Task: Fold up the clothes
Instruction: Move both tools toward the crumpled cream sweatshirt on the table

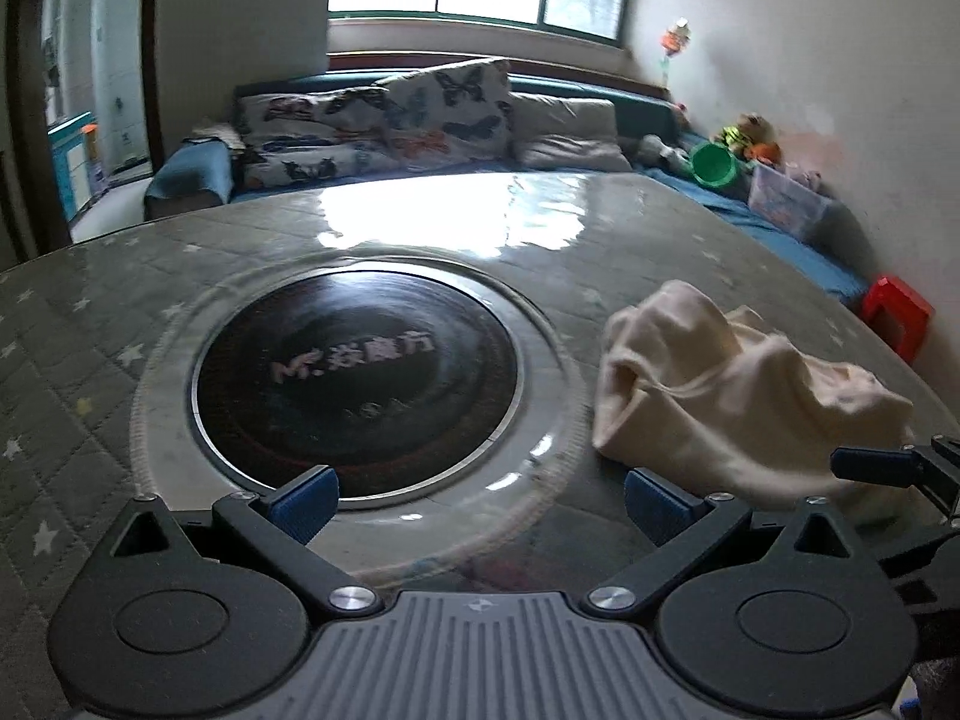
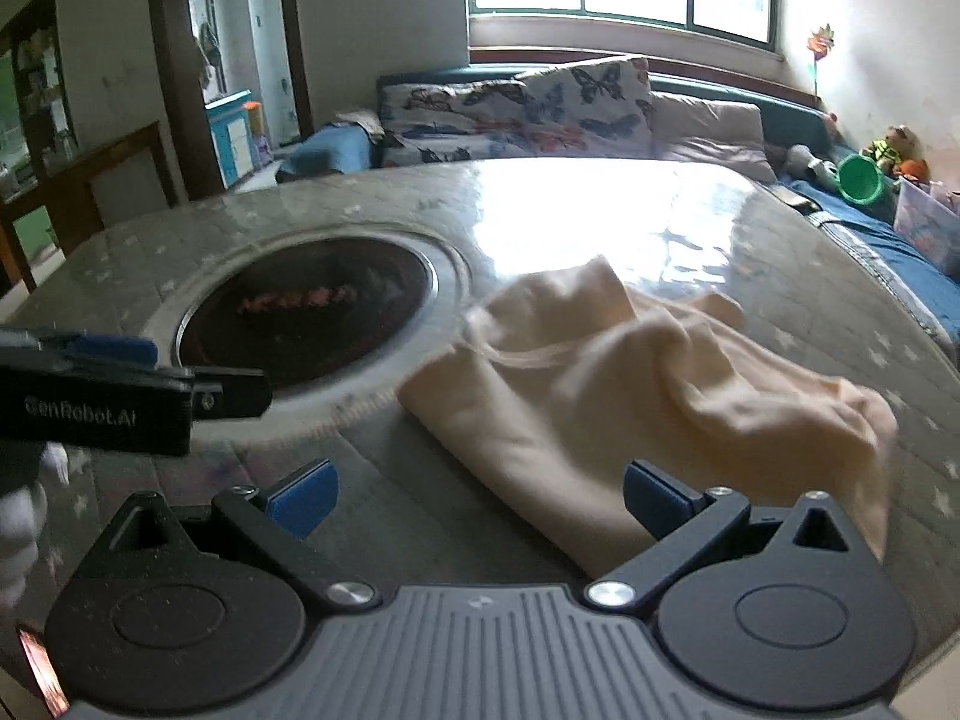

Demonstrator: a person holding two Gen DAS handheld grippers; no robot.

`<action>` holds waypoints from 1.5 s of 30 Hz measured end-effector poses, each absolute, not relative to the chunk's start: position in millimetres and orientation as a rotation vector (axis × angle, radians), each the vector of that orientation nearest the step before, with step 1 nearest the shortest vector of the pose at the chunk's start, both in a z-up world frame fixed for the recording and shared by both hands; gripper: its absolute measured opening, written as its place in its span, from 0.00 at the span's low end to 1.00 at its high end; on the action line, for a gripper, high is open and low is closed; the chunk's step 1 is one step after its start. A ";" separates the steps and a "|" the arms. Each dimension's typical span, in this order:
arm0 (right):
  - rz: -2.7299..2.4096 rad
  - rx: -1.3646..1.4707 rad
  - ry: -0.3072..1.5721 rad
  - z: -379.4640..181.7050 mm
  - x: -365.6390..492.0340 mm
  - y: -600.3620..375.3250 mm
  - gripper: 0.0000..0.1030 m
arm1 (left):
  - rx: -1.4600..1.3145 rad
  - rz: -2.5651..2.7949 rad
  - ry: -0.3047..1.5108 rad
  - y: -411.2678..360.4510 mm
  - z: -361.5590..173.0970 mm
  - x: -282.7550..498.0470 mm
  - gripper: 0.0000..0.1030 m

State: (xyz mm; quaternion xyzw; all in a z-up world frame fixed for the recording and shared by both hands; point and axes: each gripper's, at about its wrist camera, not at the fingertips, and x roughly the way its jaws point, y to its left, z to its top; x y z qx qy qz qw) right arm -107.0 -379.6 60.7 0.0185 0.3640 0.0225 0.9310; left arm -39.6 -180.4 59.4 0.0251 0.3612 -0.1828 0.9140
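Observation:
A cream garment (image 2: 648,396) lies crumpled in a heap on the round table; it also shows at the right of the left wrist view (image 1: 732,396). My right gripper (image 2: 480,501) is open and empty, its jaws wide apart just in front of the garment's near edge. My left gripper (image 1: 477,501) is open and empty, over the table to the left of the garment, near the rim of the dark round cooktop (image 1: 360,372). The left gripper also shows from the side at the left of the right wrist view (image 2: 144,372). The right gripper's fingers (image 1: 876,465) show at the right edge of the left wrist view.
The table (image 1: 90,360) has a grey quilted star-pattern cover under a clear sheet. A sofa with butterfly cushions (image 1: 384,120) stands behind it. Toys, a green bucket (image 1: 714,165) and a clear box sit at the far right. A red stool (image 1: 897,309) stands beside the table.

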 end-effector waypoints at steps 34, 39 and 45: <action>-0.036 0.116 0.811 42.3 -165.2 -412.4 0.99 | 0.218 -0.480 0.775 -232.8 49.9 -83.0 1.00; -0.036 0.128 0.819 40.9 -166.3 -416.2 0.98 | 0.245 -0.491 0.776 -238.7 49.6 -83.8 1.00; -0.042 0.139 0.824 41.1 -163.2 -421.2 0.96 | 0.271 -0.495 0.776 -244.8 49.0 -80.9 1.00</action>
